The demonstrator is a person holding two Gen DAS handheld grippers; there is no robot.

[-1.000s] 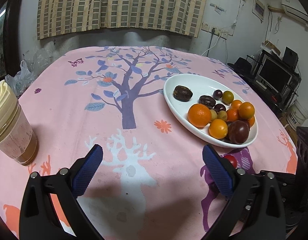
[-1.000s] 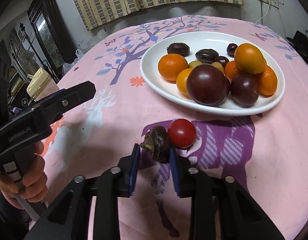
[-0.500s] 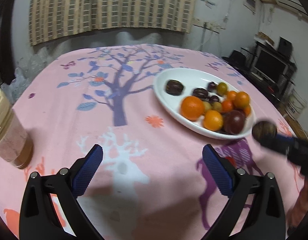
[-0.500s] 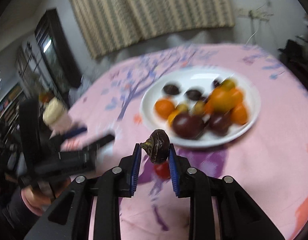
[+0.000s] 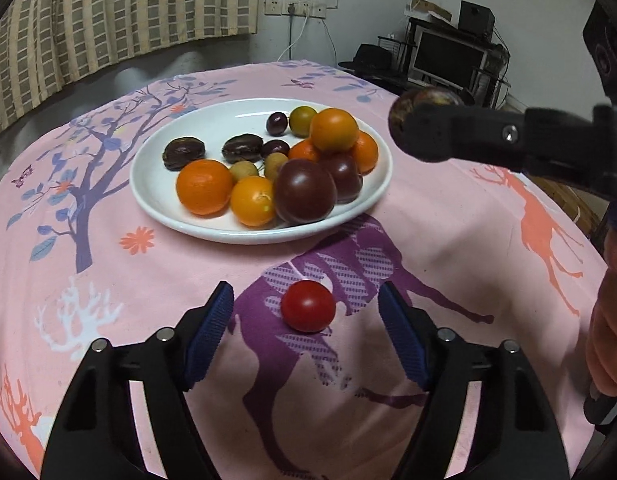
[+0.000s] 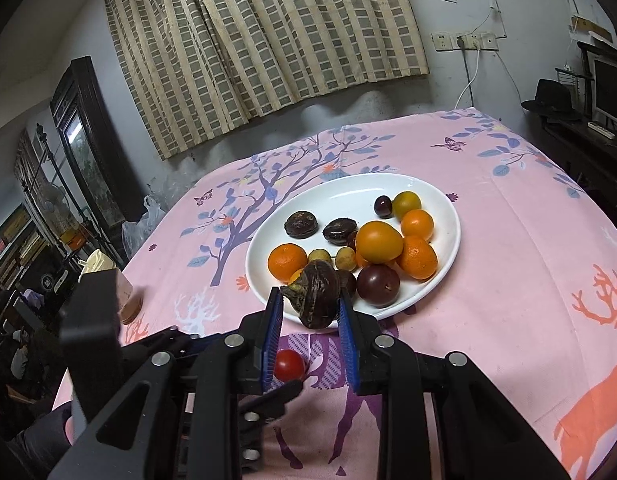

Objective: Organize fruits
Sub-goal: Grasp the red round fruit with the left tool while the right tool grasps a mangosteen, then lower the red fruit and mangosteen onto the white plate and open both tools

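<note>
The right gripper [image 6: 310, 312] pinches a dark fruit [image 6: 314, 294] above the plate's [image 6: 448, 216] near edge, while the left gripper [image 5: 306, 322] gapes wide around a tomato [image 5: 307, 306].

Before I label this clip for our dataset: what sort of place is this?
Most likely a lived-in home room: a table under a pink tree-and-deer print cloth, a checked beige curtain on the wall, and a dark monitor on a cluttered stand.

A checked beige curtain [image 6: 268, 36] hangs on the pale wall behind the table with its pink tree-and-deer cloth [image 6: 520, 216], wall sockets [image 6: 466, 41] with a white cord beside it, a dark cabinet [image 6: 88, 148] at left, and a monitor [image 5: 448, 60] and black hat [image 5: 372, 56] at right.
</note>
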